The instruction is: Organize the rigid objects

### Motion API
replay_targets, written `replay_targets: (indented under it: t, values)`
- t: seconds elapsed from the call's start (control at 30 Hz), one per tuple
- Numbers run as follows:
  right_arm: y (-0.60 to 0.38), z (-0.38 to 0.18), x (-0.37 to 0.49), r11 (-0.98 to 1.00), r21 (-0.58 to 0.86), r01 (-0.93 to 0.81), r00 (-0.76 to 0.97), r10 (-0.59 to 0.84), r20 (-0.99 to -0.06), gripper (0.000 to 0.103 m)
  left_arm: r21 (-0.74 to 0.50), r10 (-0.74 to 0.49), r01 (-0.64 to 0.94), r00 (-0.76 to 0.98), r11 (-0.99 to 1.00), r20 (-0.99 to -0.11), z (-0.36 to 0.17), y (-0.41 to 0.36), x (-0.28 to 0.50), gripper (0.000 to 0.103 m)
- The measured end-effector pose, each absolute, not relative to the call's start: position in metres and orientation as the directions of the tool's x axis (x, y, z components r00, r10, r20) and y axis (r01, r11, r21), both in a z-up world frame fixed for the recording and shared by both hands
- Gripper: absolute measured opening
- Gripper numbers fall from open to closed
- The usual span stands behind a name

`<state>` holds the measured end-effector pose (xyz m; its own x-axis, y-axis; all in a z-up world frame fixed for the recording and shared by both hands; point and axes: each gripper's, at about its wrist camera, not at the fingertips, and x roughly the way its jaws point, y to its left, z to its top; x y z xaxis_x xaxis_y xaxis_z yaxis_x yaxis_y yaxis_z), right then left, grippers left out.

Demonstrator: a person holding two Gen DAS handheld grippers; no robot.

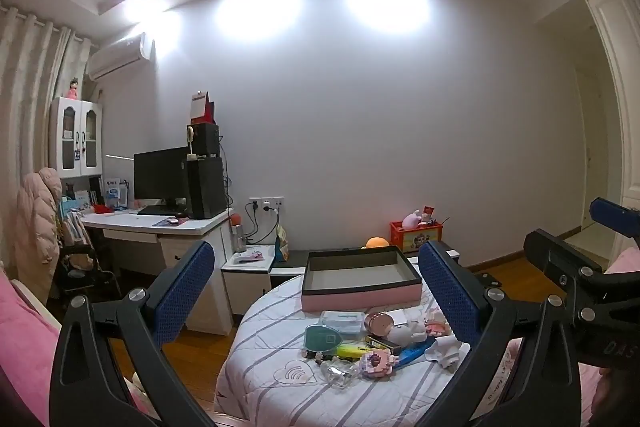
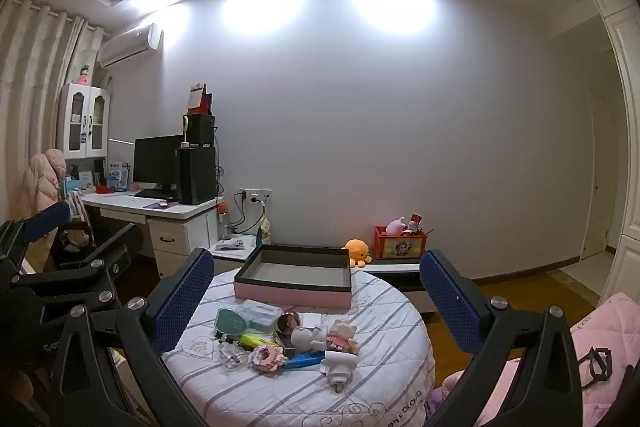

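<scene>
My left gripper [image 1: 318, 291] gapes wide, nothing between its blue pads. Centre frame, a pink box [image 1: 360, 277] sits empty beyond cluttered trinkets [image 1: 360, 343] (my right gripper [image 1: 592, 247] pokes in at the right edge).

A home bedroom: quilted bed [image 2: 360, 387] with striped cover and pink bedding, curtains [image 1: 28, 67] at the window, wall air conditioner [image 1: 120, 57]. Study corner with white counter [image 1: 160, 223], monitor [image 1: 160, 175], glass-door cabinet [image 1: 76, 135]. Plush toys [image 2: 358, 251] and a toy box [image 2: 400, 247] along the plain wall.
</scene>
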<state>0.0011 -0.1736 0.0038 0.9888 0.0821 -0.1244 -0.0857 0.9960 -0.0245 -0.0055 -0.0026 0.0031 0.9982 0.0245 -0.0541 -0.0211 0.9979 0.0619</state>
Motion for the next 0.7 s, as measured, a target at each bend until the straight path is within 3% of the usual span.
replay_targets:
  t: [0.7]
  values:
    - [-0.1721, 0.0018, -0.0027, 0.995, -0.018, -0.097, 0.987, 0.094, -0.132, 0.103, 0.076, 0.028, -0.025, 0.999, 0.997, -0.047, 0.0001, -0.0027, -0.0073, 0.103]
